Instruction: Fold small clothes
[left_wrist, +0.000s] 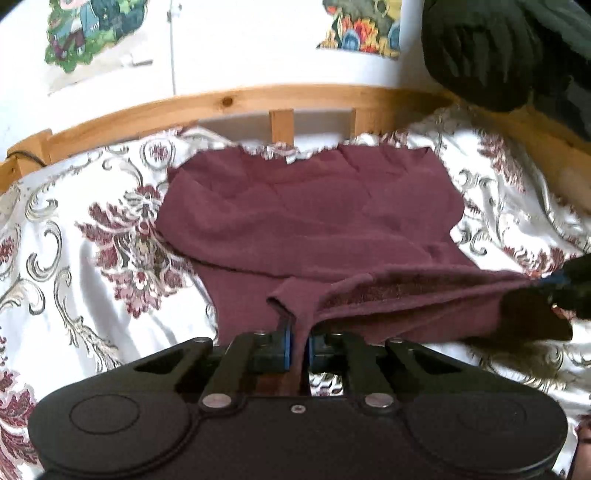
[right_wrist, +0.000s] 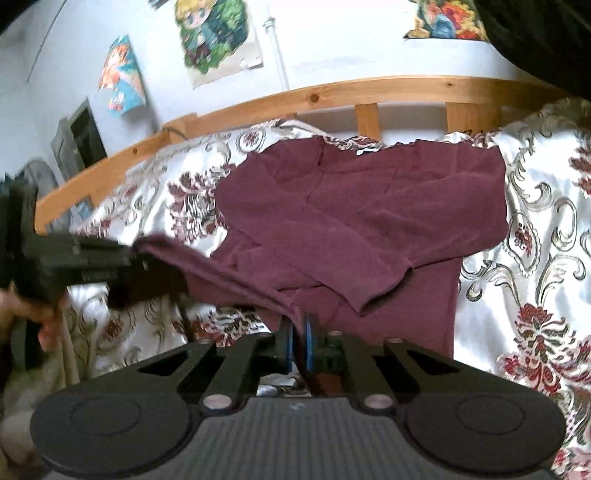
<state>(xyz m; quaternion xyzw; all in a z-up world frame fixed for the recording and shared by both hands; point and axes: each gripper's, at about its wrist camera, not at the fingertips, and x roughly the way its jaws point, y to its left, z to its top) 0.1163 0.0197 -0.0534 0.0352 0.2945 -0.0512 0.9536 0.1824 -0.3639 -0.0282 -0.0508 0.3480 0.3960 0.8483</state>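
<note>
Maroon knit: 1 garment (left_wrist: 310, 221) lies ahead of my 2 grippers on the floral satin bedspread (left_wrist: 74, 229), its sleeves folded across the body. My left gripper (left_wrist: 299, 332) has its jaws pinched on the near hem, a cuff-like fold of cloth standing up just past the blue pads. My right gripper (right_wrist: 300, 332) is likewise clamped on the same near edge, and from its camera I see the left gripper off to the left, with fabric stretched taut between the 2 grips. A hand (right_wrist: 40, 321) shows at the left edge of the right view, blurred.

Beyond the garment runs 1 pine bed rail (left_wrist: 221, 101) with 2 upright slats, close behind the collar end. On the white wall behind hang 3 cartoon pictures (right_wrist: 210, 37). A dark fabric mass (left_wrist: 491, 55) hangs in the upper right of the left view.

Bedspread lies open to both sides of the garment.
</note>
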